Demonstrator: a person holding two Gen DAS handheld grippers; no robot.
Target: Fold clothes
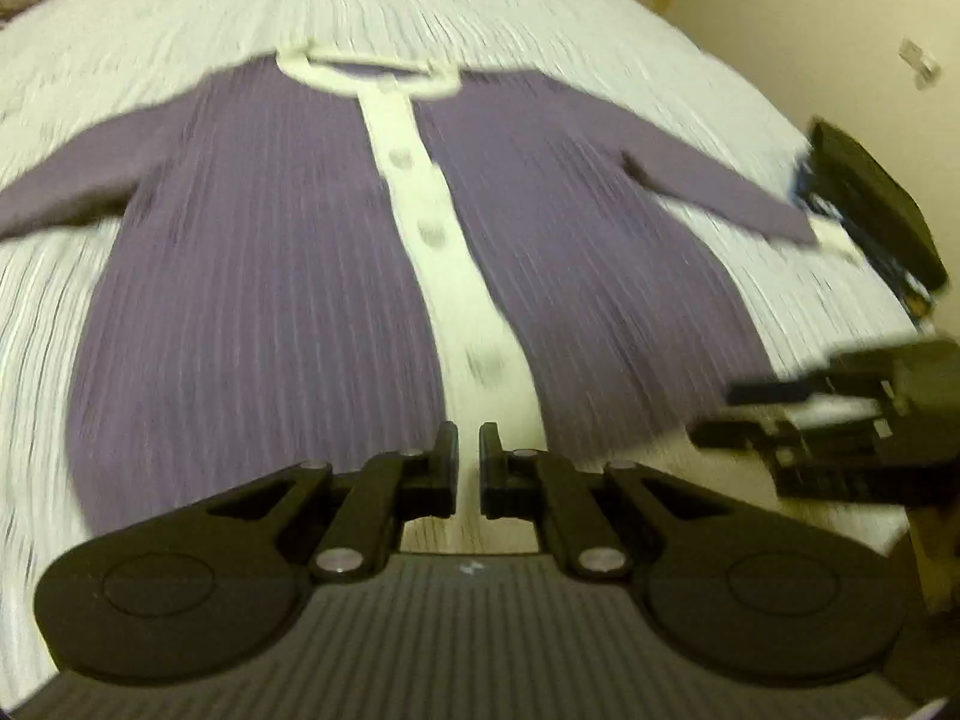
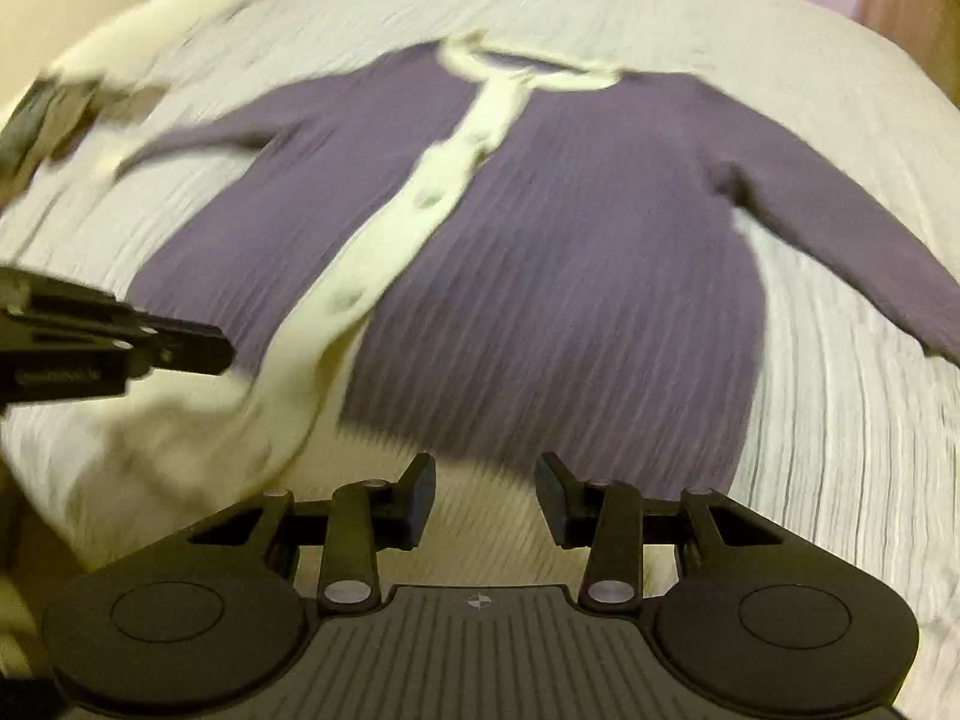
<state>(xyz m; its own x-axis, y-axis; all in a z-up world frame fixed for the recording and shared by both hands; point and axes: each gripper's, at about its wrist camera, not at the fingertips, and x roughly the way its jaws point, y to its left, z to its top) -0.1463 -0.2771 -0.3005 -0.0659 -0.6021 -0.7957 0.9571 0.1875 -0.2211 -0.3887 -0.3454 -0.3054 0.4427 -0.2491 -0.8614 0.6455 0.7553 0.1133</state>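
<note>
A purple ribbed cardigan [image 1: 252, 276] with a cream collar and button band [image 1: 438, 252] lies flat, front up, sleeves spread, on the bed; it also shows in the right wrist view [image 2: 570, 276]. My left gripper [image 1: 468, 468] hovers at the hem over the cream band, its jaws nearly together with a narrow gap and nothing between them. My right gripper [image 2: 485, 498] is open and empty just short of the hem's right half. Each gripper shows in the other's view, the right one [image 1: 840, 414] and the left one [image 2: 108, 342]. Both views are motion-blurred.
The bed has a cream ribbed cover [image 1: 540, 12]. A dark object [image 1: 870, 198] lies at the bed's right edge by the sleeve cuff. Pale folded fabric [image 2: 180, 6] sits at the far left. A wall is on the right.
</note>
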